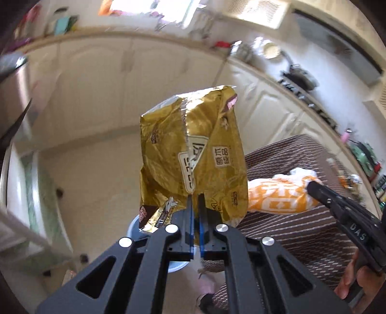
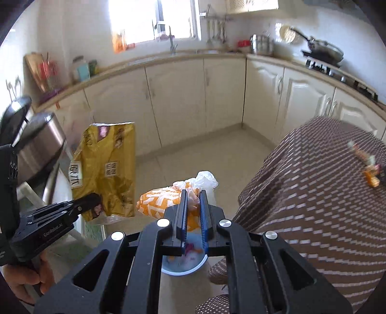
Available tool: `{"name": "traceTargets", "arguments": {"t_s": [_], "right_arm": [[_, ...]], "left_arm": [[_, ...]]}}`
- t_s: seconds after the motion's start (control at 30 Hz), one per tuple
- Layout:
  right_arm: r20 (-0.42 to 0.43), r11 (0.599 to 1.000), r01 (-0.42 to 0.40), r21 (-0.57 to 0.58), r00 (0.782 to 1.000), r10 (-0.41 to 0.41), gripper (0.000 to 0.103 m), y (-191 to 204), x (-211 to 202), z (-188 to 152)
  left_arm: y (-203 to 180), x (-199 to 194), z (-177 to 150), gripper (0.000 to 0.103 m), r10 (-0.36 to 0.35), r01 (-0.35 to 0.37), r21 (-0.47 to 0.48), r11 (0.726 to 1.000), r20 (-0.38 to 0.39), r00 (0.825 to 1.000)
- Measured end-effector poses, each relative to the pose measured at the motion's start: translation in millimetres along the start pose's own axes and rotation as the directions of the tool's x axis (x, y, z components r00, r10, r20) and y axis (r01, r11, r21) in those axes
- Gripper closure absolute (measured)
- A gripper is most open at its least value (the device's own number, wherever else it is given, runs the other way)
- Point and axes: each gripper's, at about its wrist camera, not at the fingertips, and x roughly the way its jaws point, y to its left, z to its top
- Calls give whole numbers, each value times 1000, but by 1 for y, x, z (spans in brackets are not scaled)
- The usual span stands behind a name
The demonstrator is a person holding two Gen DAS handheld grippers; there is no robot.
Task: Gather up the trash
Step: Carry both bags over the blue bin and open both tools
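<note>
Pale kitchen floor tiles [image 2: 193, 154] lie below two black tools carried side by side in the air. Nearest, the right hand-held gripper [image 2: 193, 193] has its blue-lined jaws nearly closed, pinching the knotted neck of an orange-and-white plastic bag [image 2: 156, 199], which hangs just past the fingertips. Straight beneath it on the floor stands a small blue bin [image 2: 185, 270] with scraps inside, partly hidden by the tool. To its left, the left hand-held gripper [image 1: 195, 196] is squeezed fully closed on the lower edge of a crumpled gold snack packet [image 1: 193, 149], which stands up above the jaws, printed with white label panels. A person's hand [image 2: 26, 275] grips that tool's handle at the lower left. On the right, a piece of furniture draped in a brown cloth with pale woven dashes [image 2: 313, 205] rises beside the bin, and a few small orange wrappers [image 2: 369, 169] lie on top of it. Farther back, cream cabinet doors [image 2: 181, 96] run around the corner under a counter [image 2: 135, 61]. On it sit a tap, a steel pot [image 2: 261, 44], a wok [image 2: 325, 50] on the hob, and jars, with a bright window [image 2: 154, 19] behind.
</note>
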Motion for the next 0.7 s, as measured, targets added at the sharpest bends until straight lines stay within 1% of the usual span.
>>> {"name": "traceTargets", "arguments": {"t_s": [0.07, 0.13, 0.23, 0.3, 0.47, 0.53, 0.57, 0.6, 0.63, 0.67, 0.7], "right_arm": [[-23, 1000, 21, -12, 1000, -21, 95, 4, 15, -6], [-45, 999, 34, -16, 998, -35, 95, 5, 31, -11], [-69, 998, 53, -30, 996, -55, 95, 5, 51, -18], [-76, 996, 74, -50, 994, -78, 95, 5, 64, -23], [-83, 994, 97, -56, 991, -102, 95, 2, 85, -28], [-82, 993, 105, -51, 991, -108, 95, -2, 92, -29], [-82, 993, 107, -48, 990, -111, 95, -4, 94, -29], [-84, 993, 110, -46, 990, -114, 95, -4, 96, -29], [-85, 993, 109, -40, 990, -113, 95, -5, 98, -29], [-86, 993, 109, -36, 990, -112, 95, -6, 100, -29], [-87, 993, 111, -36, 990, -114, 95, -7, 101, -29]], "left_arm": [[19, 17, -7, 100, 20, -21, -28, 999, -43, 999], [29, 30, -10, 100, 27, -30, -46, 998, -75, 997], [41, 53, -22, 100, 55, -61, -45, 997, -132, 990], [47, 73, -28, 100, 50, -59, -49, 997, -172, 984], [42, 114, -35, 100, 39, -49, -36, 998, -247, 968], [41, 123, -36, 99, 28, -38, -36, 999, -257, 966], [40, 127, -34, 98, 9, -21, -42, 999, -258, 966], [37, 129, -30, 92, 1, -13, -45, 999, -259, 966], [34, 130, -28, 77, -4, -8, -46, 999, -260, 966], [33, 131, -26, 70, -9, -3, -46, 999, -254, 967], [32, 131, -26, 65, -12, 1, -46, 999, -251, 968]]}}
